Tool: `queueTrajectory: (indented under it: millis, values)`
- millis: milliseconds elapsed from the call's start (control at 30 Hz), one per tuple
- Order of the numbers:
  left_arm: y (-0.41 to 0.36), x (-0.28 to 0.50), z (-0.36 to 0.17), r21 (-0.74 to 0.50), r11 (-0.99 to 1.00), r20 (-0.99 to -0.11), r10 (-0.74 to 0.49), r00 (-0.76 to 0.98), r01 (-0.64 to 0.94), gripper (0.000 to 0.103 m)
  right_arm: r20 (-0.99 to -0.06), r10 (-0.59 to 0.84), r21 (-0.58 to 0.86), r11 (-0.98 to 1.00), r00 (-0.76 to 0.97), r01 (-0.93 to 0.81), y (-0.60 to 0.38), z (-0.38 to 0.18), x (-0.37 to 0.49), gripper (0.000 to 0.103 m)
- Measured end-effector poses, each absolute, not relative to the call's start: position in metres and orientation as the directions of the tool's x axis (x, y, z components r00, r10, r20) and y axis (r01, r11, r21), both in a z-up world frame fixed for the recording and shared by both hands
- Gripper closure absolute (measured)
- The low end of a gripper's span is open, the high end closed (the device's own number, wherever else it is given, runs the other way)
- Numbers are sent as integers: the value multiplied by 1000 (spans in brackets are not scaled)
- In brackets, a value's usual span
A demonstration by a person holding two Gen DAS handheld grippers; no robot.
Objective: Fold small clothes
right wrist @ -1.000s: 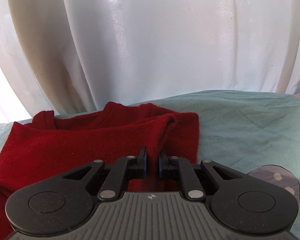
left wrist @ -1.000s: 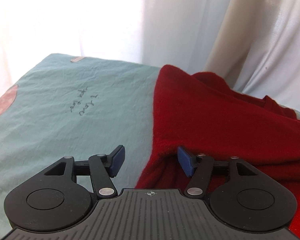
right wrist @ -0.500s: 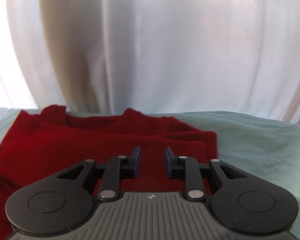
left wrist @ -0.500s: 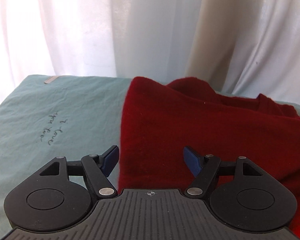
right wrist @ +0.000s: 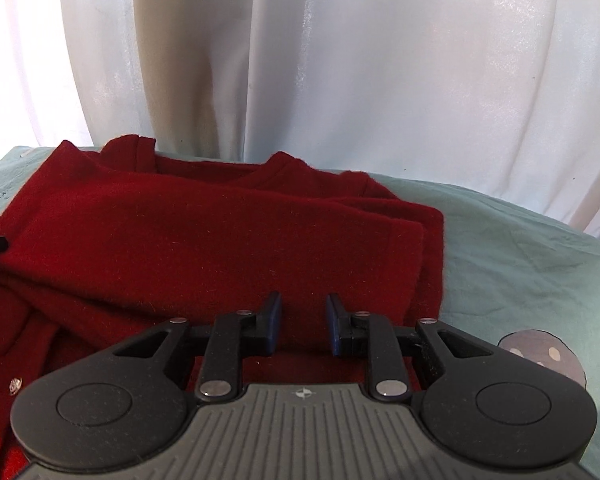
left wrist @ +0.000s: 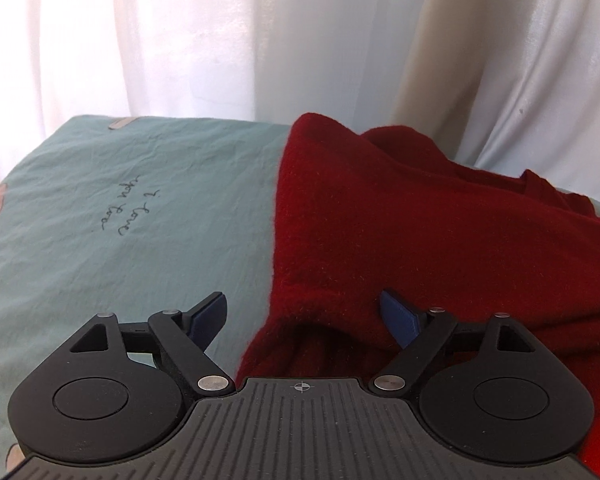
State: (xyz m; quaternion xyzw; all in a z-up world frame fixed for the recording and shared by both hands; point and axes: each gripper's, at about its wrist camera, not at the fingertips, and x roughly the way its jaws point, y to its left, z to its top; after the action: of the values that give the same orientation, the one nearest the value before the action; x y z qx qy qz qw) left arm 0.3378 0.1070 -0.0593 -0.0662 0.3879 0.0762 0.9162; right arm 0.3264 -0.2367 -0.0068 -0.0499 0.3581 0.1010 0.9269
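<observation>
A dark red knitted garment [left wrist: 440,232] lies partly folded on a pale teal sheet [left wrist: 140,208]; it also shows in the right wrist view [right wrist: 220,240]. My left gripper [left wrist: 304,316] is wide open over the garment's left front edge, its right pad [left wrist: 398,316] on the cloth, and it holds nothing. My right gripper [right wrist: 302,322] is open a little, hovering over the garment's right front part, with nothing between its fingers. A folded layer lies across the garment's top with its edge on the right.
White curtains [right wrist: 340,80] hang close behind the surface. The teal sheet [right wrist: 520,264] has handwriting [left wrist: 128,208] at the left and a grey spotted patch [right wrist: 540,354] at the right. A small metal button [right wrist: 15,385] shows on the garment's lower left.
My right gripper has let go of the red cloth fold and opened; the fold now lies flat. My left gripper has opened wider and shifted over the garment's left edge.
</observation>
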Motion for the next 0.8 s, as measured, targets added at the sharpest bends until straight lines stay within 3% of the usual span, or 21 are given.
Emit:
queueTrajectory:
  millis: [100,300,400,500,633,800]
  values:
    - [108,331,-50,-57,974,-731,108,673,-218,14,-683,151,2,979,714,-205,-239,-7,330,81]
    - [98,279,-41,100,977,-717,203,667,-190,16,-699,106,-21,985,707,-169,-243,6,307,77]
    - [105,253,-48,73,976,-744,189,641,-203,16,-700,135,38,988,701,-152,-257,7,280,73]
    - [113,240,-56,53,967,-770,199,606,-251,17,-695,158,92,987,702,-131,-270,7,262,59]
    - [121,228,-56,-28,952,-788,167,593,-305,18,-697,185,150,982,693,-112,-280,5,259,59]
    - [103,225,-52,-9,956,-782,177,598,-294,17,-684,289,307,947,670,-94,-285,2,273,57]
